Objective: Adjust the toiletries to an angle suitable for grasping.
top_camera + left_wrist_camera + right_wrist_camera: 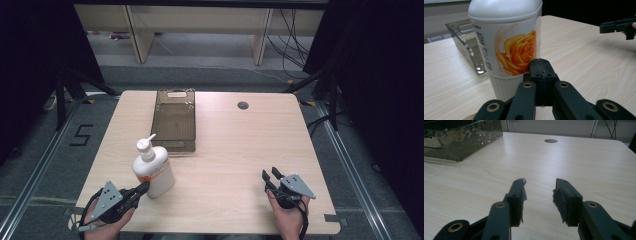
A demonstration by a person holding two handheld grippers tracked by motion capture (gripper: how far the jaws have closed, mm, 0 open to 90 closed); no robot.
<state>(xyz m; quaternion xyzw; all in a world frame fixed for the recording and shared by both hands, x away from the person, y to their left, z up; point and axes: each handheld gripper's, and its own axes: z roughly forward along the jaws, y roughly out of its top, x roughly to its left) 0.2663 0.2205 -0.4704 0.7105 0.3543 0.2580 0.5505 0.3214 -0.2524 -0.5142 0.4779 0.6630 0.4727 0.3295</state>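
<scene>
The left hand-held gripper (pixel 142 189) sits near the front left corner of the tabletop (pixel 235 150) with its jaws pressed together and nothing between them; in the left gripper view the joined tips (pixel 541 68) stand right at the lower wall of the lotion bottle (pixel 152 172), touching it or just short of it, I cannot tell which. The bottle stands upright, white with an orange rose label and a pump on top, a little in from the front left corner. Just behind it, toward the far edge, lies a clear smoky tray (pixel 173 122).

The right hand-held gripper (pixel 269 176) hovers near the front right corner, jaws narrowly parted and empty.

This looks like the approach to the bottle, before any grasp. The next move likely calls for opening the left jaws wide enough to span the bottle's body, then closing low on it without tipping it.
</scene>
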